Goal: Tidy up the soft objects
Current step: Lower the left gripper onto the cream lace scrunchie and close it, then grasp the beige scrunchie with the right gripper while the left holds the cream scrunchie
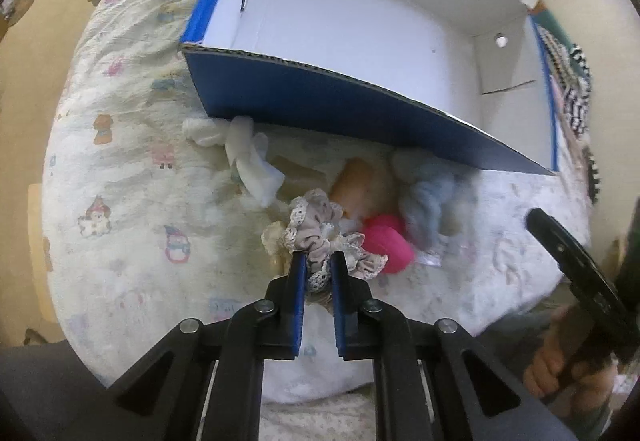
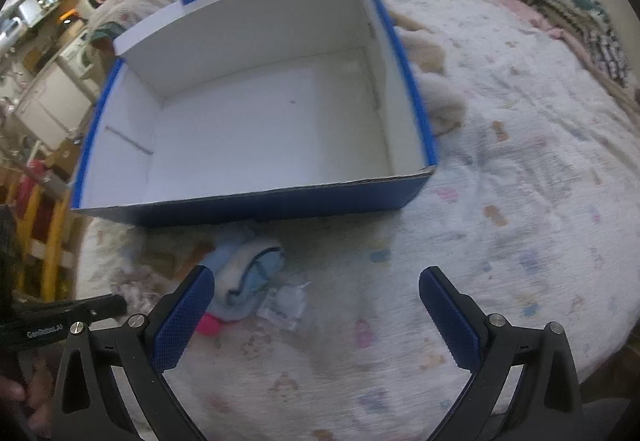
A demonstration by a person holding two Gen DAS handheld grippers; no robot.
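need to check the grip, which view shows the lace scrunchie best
The left wrist view: the lace-trimmed scrunchie sits centred and sharp, pinched in the left gripper. The right wrist view does not show it; only the left gripper's black body appears at its left edge.

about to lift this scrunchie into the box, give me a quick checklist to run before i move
1. Left hand-held gripper shut on the lace-trimmed scrunchie: ok.
2. Scrunchie free of the pink item beside it: cannot tell, they touch.
3. Blue box open with nothing inside: ok.
4. Right hand-held gripper open, holding nothing: ok.
5. Right hand-held gripper out of the lift path: cannot tell.
6. Box sitting level on the bedspread: cannot tell.
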